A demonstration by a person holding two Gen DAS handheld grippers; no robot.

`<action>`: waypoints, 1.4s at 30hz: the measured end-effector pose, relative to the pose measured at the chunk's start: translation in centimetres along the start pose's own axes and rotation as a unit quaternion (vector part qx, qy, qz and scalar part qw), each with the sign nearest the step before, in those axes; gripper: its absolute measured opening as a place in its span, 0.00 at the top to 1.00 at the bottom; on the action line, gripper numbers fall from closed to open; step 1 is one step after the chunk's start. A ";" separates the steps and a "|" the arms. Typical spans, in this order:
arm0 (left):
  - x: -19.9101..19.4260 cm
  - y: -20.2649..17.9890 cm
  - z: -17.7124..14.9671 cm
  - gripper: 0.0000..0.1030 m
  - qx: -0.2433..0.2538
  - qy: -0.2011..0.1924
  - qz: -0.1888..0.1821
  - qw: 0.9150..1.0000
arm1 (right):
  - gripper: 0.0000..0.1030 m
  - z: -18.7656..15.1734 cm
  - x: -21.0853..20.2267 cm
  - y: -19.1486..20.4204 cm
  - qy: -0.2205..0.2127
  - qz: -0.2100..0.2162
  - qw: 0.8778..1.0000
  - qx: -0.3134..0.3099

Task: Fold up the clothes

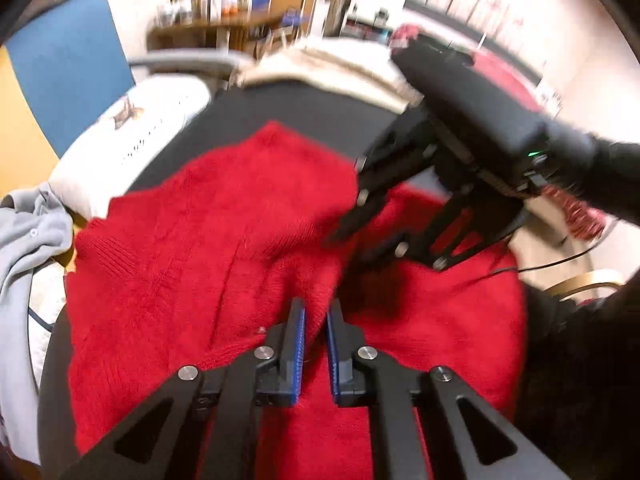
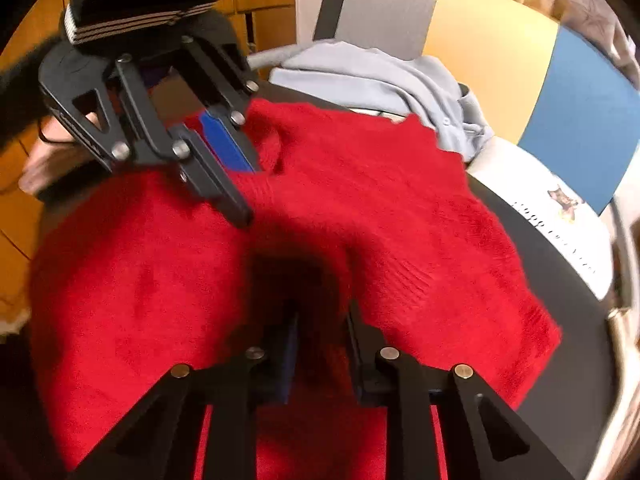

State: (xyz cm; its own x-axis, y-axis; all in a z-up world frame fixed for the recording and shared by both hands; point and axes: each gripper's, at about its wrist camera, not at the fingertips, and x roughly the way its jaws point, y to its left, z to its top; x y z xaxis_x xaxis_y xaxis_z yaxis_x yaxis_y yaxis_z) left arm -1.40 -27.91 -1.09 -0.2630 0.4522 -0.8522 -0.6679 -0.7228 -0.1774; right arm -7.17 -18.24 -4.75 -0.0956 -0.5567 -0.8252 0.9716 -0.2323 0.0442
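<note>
The red sweater (image 1: 208,240) lies closest to both cameras, spread over the dark round table (image 1: 304,108) and bunched into soft humps in the middle. It is a thick knit, so I judge it to be light but floppy: it will sag and stretch when lifted, it will not keep a crease by itself, and its rough surface should not slip between the pads. A good place to hold it is an edge or a corner with the ribbed band, where the fabric is doubled, not the loose middle. Beside the table lies a grey shirt (image 2: 384,76) in a heap, and a white pillow (image 1: 132,136) is at the far side. The left gripper (image 1: 316,320) has its fingers nearly together with a ridge of the red knit rising between them; it seems to pinch this fold. The right gripper (image 2: 322,320) is low over the sweater with its fingers a little apart, but shadow hides if they hold cloth.
</note>
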 end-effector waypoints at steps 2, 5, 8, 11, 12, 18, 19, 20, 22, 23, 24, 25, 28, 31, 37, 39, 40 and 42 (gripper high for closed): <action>-3.1 -1.4 -0.3 0.95 0.004 -0.034 -0.006 0.999 | 0.78 0.1 -1.3 1.1 -0.008 0.030 0.999 0.016; -6.9 -2.9 0.3 0.95 0.013 -0.078 -0.004 0.997 | 0.78 0.4 -3.5 2.1 -0.027 0.070 0.996 0.040; -8.1 -2.2 2.6 0.95 0.019 -0.090 0.030 0.995 | 0.78 0.7 -6.1 2.5 -0.054 0.096 0.992 0.067; -7.2 -1.5 4.3 0.91 0.025 -0.082 0.068 0.994 | 0.78 0.5 -8.2 2.0 -0.069 0.085 0.990 0.085; -6.5 -1.3 4.5 0.87 0.024 -0.071 0.068 0.995 | 0.76 0.4 -8.6 1.7 -0.068 0.077 0.991 0.087; -5.8 0.1 2.1 0.75 -0.065 -0.084 0.072 0.992 | 0.28 -0.2 -6.2 2.1 -0.069 0.013 0.996 0.046; -5.9 0.1 0.8 0.75 -0.092 -0.106 0.063 0.988 | 0.28 -0.2 -5.7 2.5 -0.071 0.000 0.997 0.036; -6.1 -0.1 -0.8 0.74 -0.121 -0.130 0.051 0.983 | 0.27 -0.1 -5.1 2.8 -0.072 -0.013 0.997 0.027; -6.0 -0.2 -3.5 0.73 -0.167 -0.160 0.055 0.971 | 0.14 -0.1 -4.1 3.6 -0.075 -0.040 0.996 0.008; -5.8 -0.3 -5.5 0.72 -0.200 -0.176 0.055 0.962 | 0.08 -0.1 -3.5 4.0 -0.077 -0.053 0.996 -0.001; -5.7 -0.4 -7.4 0.72 -0.234 -0.191 0.055 0.952 | 0.07 -0.1 -3.0 4.3 -0.078 -0.066 0.995 -0.011; -5.3 -0.4 -9.4 0.71 -0.267 -0.201 0.051 0.941 | 0.07 -0.1 -2.4 4.7 -0.080 -0.079 0.993 -0.020; -4.3 -1.0 -15.3 0.70 -0.361 -0.236 0.036 0.902 | 0.07 0.8 -0.7 4.6 -0.046 -0.076 0.996 -0.029; -3.8 -2.8 -20.1 0.68 -0.412 -0.255 0.044 0.874 | 0.36 1.8 1.2 4.4 -0.004 -0.065 0.997 -0.035; -3.0 -5.0 -24.8 0.66 -0.440 -0.247 0.050 0.862 | 0.93 4.0 4.1 3.7 0.075 -0.022 0.996 -0.031; -3.0 -5.2 -25.0 0.66 -0.435 -0.248 0.045 0.864 | 0.93 5.8 1.6 3.3 0.061 0.078 0.995 0.020; -3.0 -5.2 -25.0 0.66 -0.433 -0.252 0.041 0.864 | 0.93 6.9 -0.1 3.4 0.042 0.131 0.990 0.035; -3.3 -4.9 -25.0 0.65 -0.436 -0.266 0.035 0.859 | 0.93 9.0 -3.7 2.8 -0.005 0.225 0.973 0.054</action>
State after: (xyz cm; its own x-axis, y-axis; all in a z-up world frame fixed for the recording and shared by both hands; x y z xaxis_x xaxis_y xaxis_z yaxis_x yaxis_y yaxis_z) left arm 20.13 -38.92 -9.68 -0.7174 0.3996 -0.5707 0.0760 -0.7694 -0.6342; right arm -6.09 -24.03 3.49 0.3310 -0.6285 -0.7039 0.8878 -0.0454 0.4580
